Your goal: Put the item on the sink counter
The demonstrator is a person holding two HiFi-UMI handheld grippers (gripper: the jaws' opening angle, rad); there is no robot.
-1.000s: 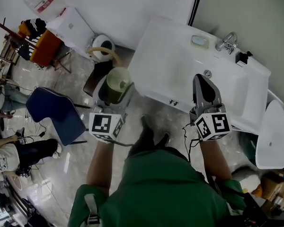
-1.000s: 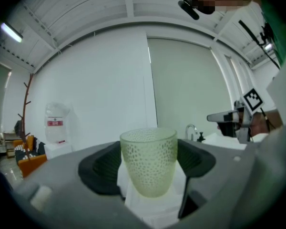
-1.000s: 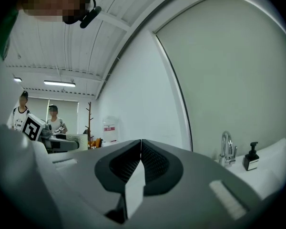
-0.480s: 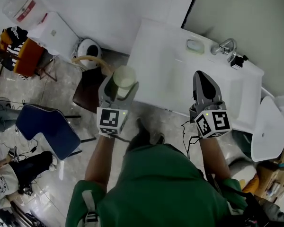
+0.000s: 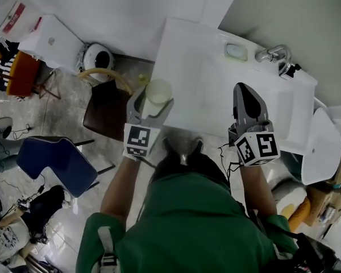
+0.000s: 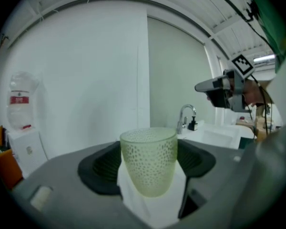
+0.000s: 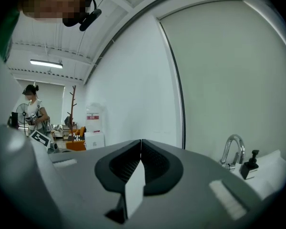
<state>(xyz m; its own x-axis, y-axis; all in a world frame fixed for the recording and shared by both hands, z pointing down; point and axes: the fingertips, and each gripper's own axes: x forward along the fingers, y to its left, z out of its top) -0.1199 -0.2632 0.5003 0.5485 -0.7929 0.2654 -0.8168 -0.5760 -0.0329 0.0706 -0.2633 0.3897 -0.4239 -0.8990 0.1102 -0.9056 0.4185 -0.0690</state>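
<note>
My left gripper [image 5: 151, 108] gripping cup [image 5: 158, 91], jaws pressing in on both its sides. Cup looking pale yellow-green, translucent, dimpled all over, narrowing toward rounded base, standing upright with open rim up. In head view cup hanging at front-left edge of white sink counter [image 5: 199, 78]; cannot tell whether touching it. Faucet [image 5: 271, 54] sitting at counter's far right end. My right gripper [image 5: 246, 95] hovering over counter, well apart from cup, jaws pressed together, carrying nothing
</note>
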